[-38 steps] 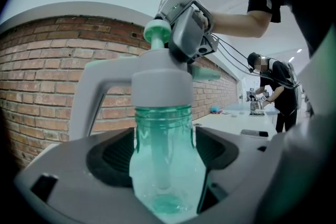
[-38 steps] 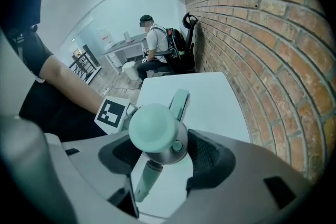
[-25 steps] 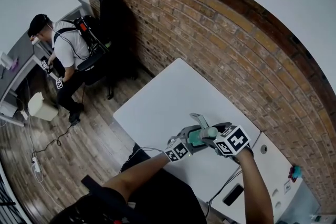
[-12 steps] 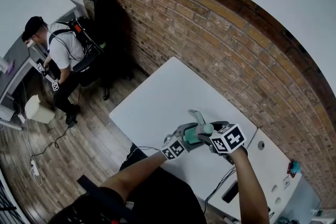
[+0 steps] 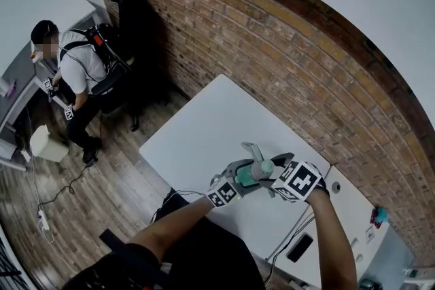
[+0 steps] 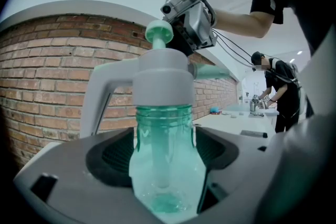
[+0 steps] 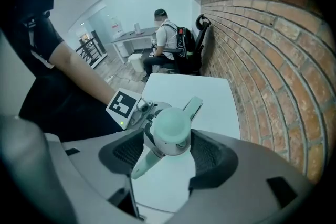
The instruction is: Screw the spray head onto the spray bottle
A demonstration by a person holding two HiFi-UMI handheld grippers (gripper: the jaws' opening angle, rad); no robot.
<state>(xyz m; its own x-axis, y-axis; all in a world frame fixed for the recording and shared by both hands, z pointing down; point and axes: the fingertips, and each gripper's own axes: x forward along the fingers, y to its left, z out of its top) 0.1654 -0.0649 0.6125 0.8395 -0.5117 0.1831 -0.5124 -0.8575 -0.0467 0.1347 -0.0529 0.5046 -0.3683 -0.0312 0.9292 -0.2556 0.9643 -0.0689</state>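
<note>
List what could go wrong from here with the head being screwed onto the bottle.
1. The left gripper clamps only the spray bottle's smooth lower body, apparently above the table; the bottle may spin or slip when the head turns.
2. The right gripper grips the spray head's rounded top; its nozzle and handle stick out sideways and could strike a jaw during turning.

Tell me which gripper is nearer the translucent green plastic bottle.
Left. The left gripper clamps the translucent green plastic bottle between its jaws; the right gripper is at the grey spray head on its neck.
</note>
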